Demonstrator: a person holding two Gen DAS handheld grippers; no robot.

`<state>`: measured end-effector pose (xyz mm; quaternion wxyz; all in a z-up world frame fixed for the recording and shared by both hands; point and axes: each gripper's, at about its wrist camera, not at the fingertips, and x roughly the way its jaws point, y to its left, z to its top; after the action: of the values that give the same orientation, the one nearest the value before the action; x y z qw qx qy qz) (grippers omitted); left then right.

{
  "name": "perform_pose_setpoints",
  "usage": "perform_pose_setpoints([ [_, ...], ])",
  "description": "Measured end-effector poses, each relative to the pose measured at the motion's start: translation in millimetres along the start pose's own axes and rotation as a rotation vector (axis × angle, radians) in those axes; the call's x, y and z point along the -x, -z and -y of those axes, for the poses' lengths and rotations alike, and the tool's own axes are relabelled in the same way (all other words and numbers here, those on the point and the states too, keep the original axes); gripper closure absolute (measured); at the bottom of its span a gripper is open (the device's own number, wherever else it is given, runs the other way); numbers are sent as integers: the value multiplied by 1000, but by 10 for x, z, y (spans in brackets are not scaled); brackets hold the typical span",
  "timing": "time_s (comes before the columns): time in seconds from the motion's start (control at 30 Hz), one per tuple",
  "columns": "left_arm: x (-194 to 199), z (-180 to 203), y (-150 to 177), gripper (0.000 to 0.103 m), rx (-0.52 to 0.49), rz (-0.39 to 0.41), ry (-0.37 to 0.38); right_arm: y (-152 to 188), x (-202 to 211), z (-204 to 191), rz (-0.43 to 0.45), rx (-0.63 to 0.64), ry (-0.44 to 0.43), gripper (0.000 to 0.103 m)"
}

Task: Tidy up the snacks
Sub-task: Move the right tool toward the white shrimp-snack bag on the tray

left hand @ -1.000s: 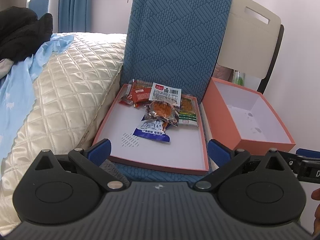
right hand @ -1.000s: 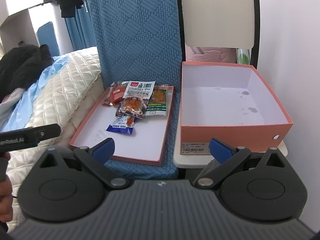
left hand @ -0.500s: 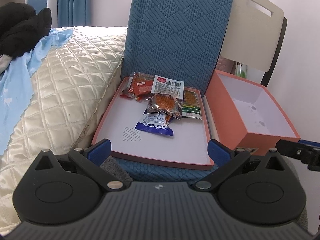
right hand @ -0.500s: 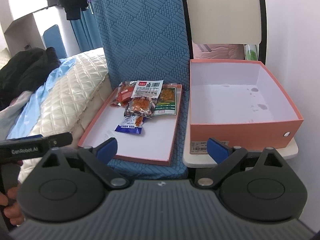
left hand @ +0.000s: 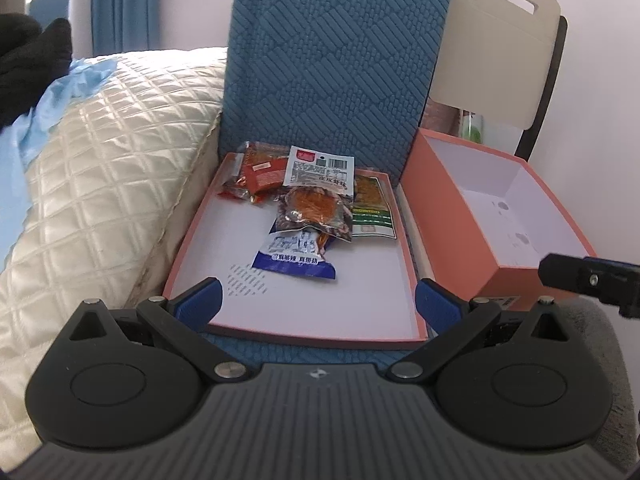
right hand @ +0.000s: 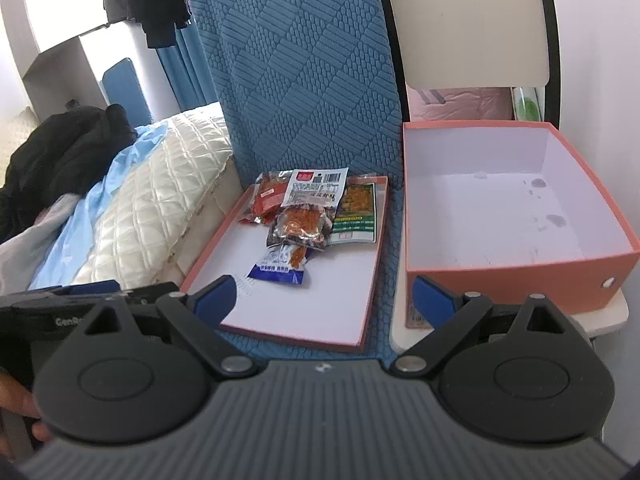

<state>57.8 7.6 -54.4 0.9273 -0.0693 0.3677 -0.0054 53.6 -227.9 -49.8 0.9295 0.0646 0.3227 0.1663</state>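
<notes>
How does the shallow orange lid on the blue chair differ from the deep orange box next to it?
Depth: the lid has a low rim; the box has tall walls.
Contents: the lid holds all the snack packets, bunched at its far end; the box holds none, only a few dark stains on its floor.
Support: the lid lies on the blue quilted seat; the box sits on the cream chair seat beside it.
Shared: orange outside, white inside, rectangular, open side up.
</notes>
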Motion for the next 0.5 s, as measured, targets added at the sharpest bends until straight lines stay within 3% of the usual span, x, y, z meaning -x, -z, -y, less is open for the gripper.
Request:
perform_pose_setpoints([
  [0.5,-545,40,-299,0,-12,-42,40,-295,-463,98,-11,-18,-59,7],
])
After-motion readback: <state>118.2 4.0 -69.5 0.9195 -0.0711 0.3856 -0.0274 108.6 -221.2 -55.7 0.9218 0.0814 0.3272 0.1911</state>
